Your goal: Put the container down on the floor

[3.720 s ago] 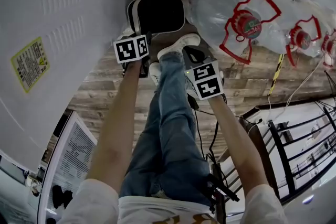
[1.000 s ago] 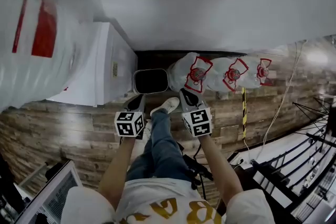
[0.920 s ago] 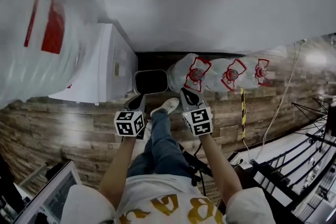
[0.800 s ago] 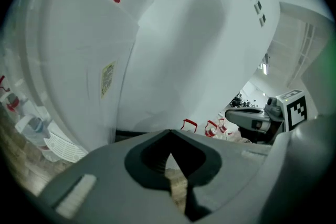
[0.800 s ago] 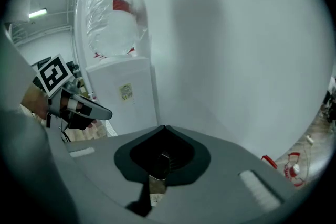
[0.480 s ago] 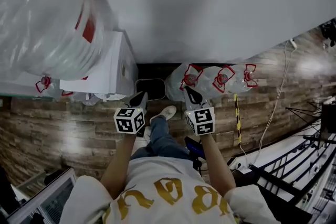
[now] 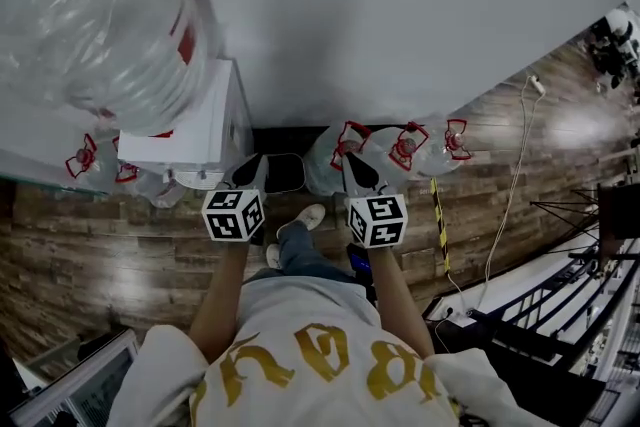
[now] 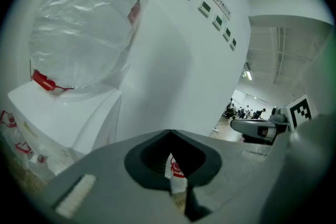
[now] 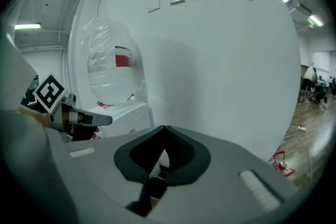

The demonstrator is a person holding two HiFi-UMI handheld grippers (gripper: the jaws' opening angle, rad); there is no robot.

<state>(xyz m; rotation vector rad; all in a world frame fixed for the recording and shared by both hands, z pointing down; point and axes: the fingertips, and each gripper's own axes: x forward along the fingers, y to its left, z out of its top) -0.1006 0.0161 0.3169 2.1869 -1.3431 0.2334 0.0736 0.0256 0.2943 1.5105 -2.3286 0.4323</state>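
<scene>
The container [image 7: 284, 173], a black bin with a pale rim, stands on the wooden floor [image 7: 100, 255] against the wall, between the white water dispenser [image 7: 190, 130] and the bottles. My left gripper [image 7: 246, 171] is held high above it, shut and empty, and covers the bin's left edge in the head view. My right gripper [image 7: 354, 165] is level with it, also shut on nothing. In the left gripper view the jaws [image 8: 169, 134] meet before the dispenser's big clear bottle [image 8: 84, 29]. The right gripper [image 9: 165, 129] faces the white wall [image 9: 226, 60].
Three clear water bottles with red handles [image 7: 400, 147] lie on the floor right of the bin. More bottles [image 7: 95, 165] sit left of the dispenser. A cable [image 7: 505, 205] runs across the floor at right, and black metal racks [image 7: 590, 315] stand at lower right.
The view has risen from low over the bin to standing height. Both grippers have come up and away from the container, which stays on the floor.
</scene>
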